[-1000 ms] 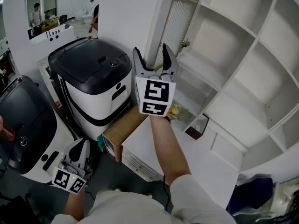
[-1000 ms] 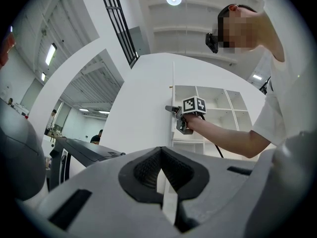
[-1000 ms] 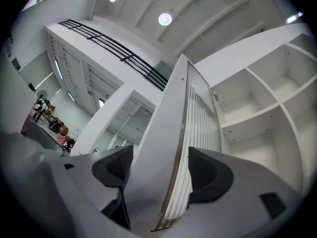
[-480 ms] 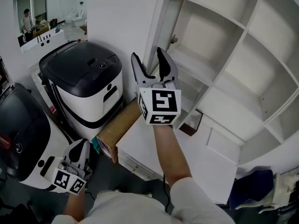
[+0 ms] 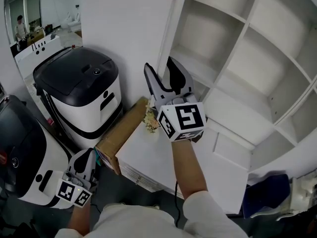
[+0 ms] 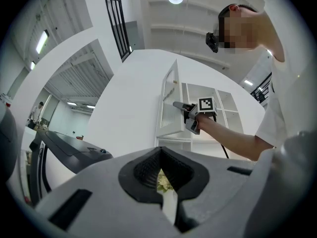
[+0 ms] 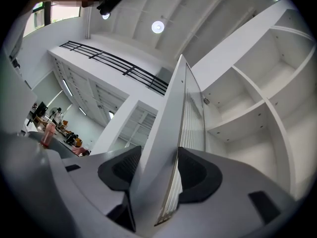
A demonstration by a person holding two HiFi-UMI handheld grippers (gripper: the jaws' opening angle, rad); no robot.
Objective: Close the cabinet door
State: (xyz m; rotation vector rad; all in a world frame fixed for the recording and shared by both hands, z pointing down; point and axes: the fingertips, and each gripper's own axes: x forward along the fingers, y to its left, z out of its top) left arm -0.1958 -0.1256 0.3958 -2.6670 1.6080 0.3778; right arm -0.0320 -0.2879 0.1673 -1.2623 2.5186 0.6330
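Hanging low at my left, my left gripper [image 5: 86, 156] is clenched on nothing. The cabinet door [image 7: 161, 133], white-framed with ribbed glass [image 7: 191, 120], stands ajar beside open shelves [image 5: 233, 58]. My right gripper [image 5: 162, 67], its jaws just closing, grasps the door's edge.

Right arm [image 5: 187, 167] stretched forward and up; right gripper [image 5: 162, 77] has just been closing, jaws pinching the door [image 7: 166, 133] edge. Left gripper [image 5: 84, 160] hangs low at the side, jaws together.
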